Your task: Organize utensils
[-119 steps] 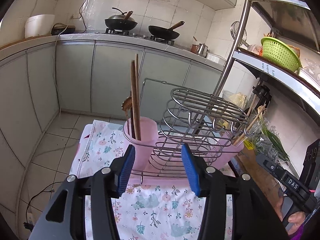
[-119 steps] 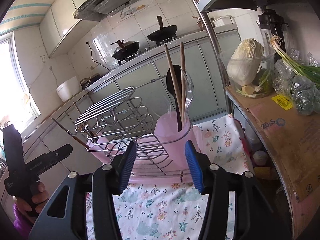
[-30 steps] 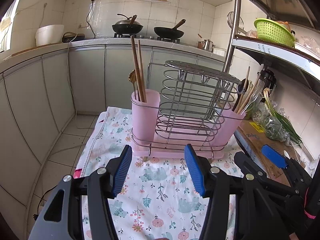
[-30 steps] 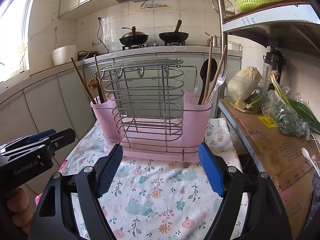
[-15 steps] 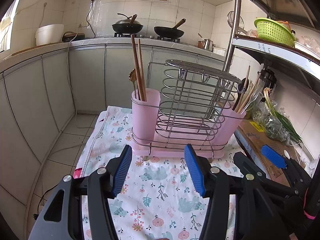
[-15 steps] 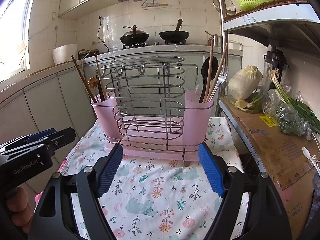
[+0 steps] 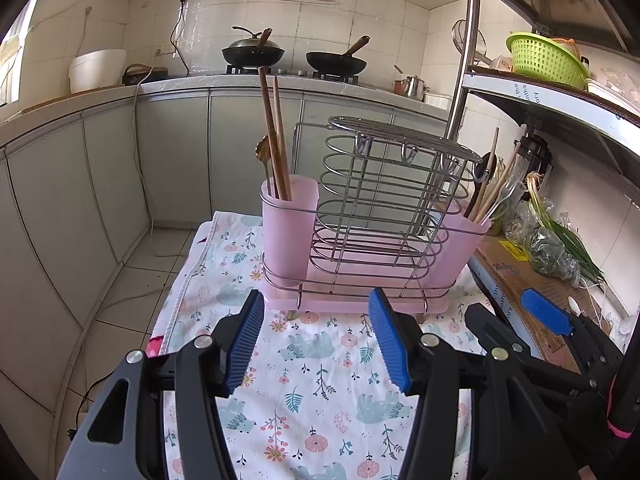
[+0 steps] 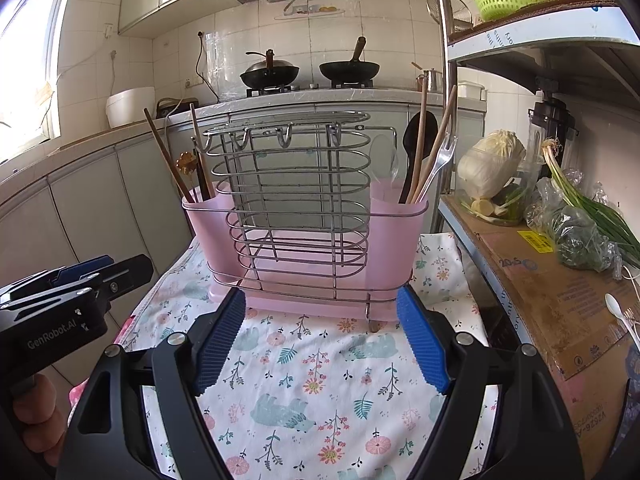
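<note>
The rack [image 8: 296,216] stands at the far end of the cloth [image 8: 312,380], its pink tray base close to the cloth's far edge. Bare cloth lies between the rack and both grippers. The cloth's left hem [image 7: 188,276] borders a drop to the tiled floor [image 7: 132,272]; on the right a cardboard box [image 8: 560,288] sits just beside the cloth.

Left gripper [image 7: 316,340]: jaws released, nothing between the blue pads [image 7: 244,340]. It hangs above the cloth, short of the rack, apart from it and roughly in line with the rack's left half. Right gripper [image 8: 320,340]: jaws spread wide, nothing held, also short of the rack; its pad tips frame the rack's base in the right wrist view without touching it.

Rack contents: left cup [image 7: 288,224] holds two chopsticks [image 7: 274,136], leaning slightly, and a gold-headed utensil [image 7: 262,152]. Right cup [image 8: 396,220] holds a black spoon [image 8: 418,148], wooden sticks [image 8: 420,136], a fork [image 8: 442,156] and a clear spoon [image 8: 386,160]. The wire centre section [image 8: 292,184] holds nothing visible.

Surroundings: a white plastic spoon [image 8: 620,314] lies on the box. Cabbage [image 8: 490,162] and bagged greens [image 8: 580,236] sit further back on it. Cabinets [image 7: 176,152] run behind, with two woks [image 7: 336,62] on the stove and a green basket [image 7: 546,60] on the shelf.
</note>
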`<state>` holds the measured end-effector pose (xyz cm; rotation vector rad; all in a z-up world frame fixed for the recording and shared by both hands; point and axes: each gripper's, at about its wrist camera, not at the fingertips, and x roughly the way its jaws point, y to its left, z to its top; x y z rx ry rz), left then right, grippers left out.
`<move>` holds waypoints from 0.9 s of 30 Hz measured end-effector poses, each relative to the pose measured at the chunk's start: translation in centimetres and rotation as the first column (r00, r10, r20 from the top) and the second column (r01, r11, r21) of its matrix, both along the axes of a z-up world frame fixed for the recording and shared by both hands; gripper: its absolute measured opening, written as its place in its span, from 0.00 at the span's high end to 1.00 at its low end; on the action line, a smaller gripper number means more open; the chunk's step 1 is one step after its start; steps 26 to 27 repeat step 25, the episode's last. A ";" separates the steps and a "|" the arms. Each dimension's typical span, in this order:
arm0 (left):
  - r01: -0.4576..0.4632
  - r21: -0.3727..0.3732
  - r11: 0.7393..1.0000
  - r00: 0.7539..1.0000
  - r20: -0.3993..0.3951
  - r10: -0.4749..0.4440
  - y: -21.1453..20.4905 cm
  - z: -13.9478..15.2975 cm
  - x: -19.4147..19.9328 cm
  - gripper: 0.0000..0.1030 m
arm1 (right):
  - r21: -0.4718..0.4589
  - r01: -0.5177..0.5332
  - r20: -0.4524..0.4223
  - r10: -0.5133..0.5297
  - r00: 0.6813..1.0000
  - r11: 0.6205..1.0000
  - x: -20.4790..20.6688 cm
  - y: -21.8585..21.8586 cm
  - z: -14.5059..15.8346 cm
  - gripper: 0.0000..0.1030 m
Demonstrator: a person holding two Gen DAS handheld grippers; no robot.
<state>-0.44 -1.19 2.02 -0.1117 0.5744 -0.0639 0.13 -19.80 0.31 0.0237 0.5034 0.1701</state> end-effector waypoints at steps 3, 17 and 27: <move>0.000 0.000 1.000 1.000 0.000 0.000 0.0 0.0 0.0 0.48 | 0.000 -0.001 -0.002 0.001 1.000 1.000 0.0 0.0 -0.1 0.24; -0.001 0.001 1.000 1.000 -0.016 0.001 0.2 -0.5 0.4 0.48 | -0.003 -0.002 -0.009 0.002 1.000 1.000 0.2 -0.1 -0.5 0.24; 0.007 -0.002 1.000 0.999 -0.037 -0.007 0.2 -1.0 1.1 0.48 | -0.002 -0.001 -0.019 0.001 1.000 1.000 0.7 -0.4 -0.9 0.24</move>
